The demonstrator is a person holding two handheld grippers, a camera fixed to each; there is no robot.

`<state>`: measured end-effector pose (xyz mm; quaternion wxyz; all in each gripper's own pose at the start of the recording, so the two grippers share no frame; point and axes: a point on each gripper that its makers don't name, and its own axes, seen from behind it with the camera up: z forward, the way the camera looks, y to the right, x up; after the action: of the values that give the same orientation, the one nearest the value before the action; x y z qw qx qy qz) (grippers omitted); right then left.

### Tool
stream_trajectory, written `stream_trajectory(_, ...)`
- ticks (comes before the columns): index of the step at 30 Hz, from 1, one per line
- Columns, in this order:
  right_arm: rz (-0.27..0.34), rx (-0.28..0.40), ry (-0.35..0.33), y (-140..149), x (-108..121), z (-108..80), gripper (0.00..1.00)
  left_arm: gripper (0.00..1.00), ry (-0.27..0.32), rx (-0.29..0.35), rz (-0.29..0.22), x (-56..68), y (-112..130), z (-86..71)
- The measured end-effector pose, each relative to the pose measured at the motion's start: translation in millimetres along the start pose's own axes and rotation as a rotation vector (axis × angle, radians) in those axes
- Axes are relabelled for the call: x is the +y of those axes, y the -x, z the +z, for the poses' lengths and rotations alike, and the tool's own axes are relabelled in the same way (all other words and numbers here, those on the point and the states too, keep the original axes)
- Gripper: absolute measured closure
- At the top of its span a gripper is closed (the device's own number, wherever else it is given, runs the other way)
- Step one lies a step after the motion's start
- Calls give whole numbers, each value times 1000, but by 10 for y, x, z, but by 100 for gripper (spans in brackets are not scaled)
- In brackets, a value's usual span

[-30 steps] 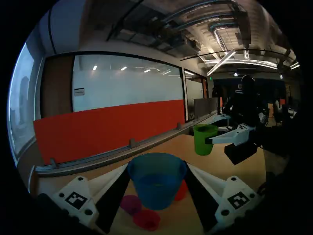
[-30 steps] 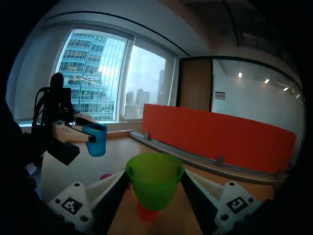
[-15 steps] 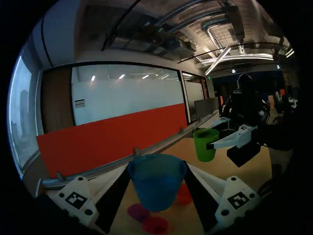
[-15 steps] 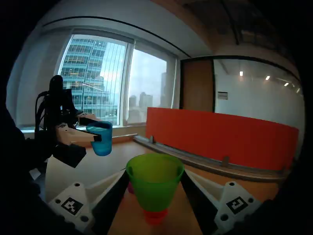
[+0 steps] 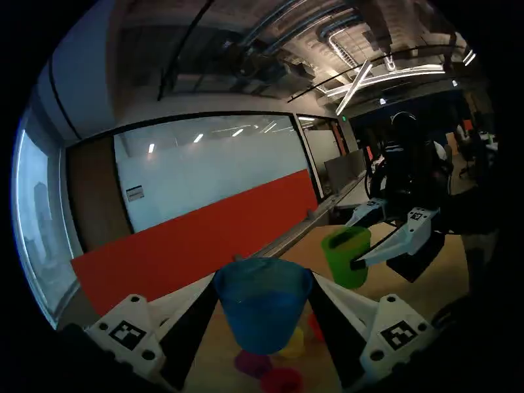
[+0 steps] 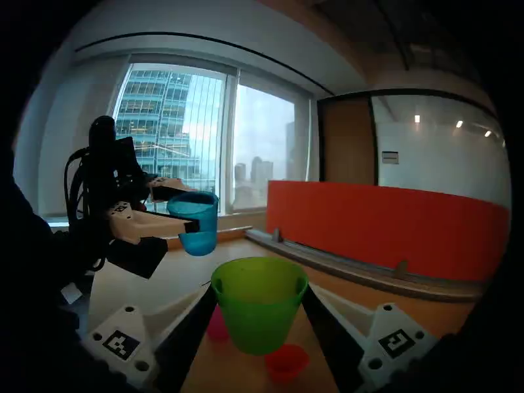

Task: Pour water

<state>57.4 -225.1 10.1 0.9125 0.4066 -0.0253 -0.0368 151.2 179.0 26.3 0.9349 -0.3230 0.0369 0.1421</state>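
Left gripper view: left gripper clamped on the blue cup of water, right gripper gripping the green cup at far right, both drifted closer together, so pouring's probably next.

Small cups half hidden behind the held ones
In the left gripper view the blue cup covers part of a yellow cup and a magenta cup; in the right gripper view the green cup hides most of a pink cup.
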Motion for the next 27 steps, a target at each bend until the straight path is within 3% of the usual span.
stream_trajectory(27,9,-15,-124,165,-456,320,9,11,-21,-25,226,-18,-267,93)
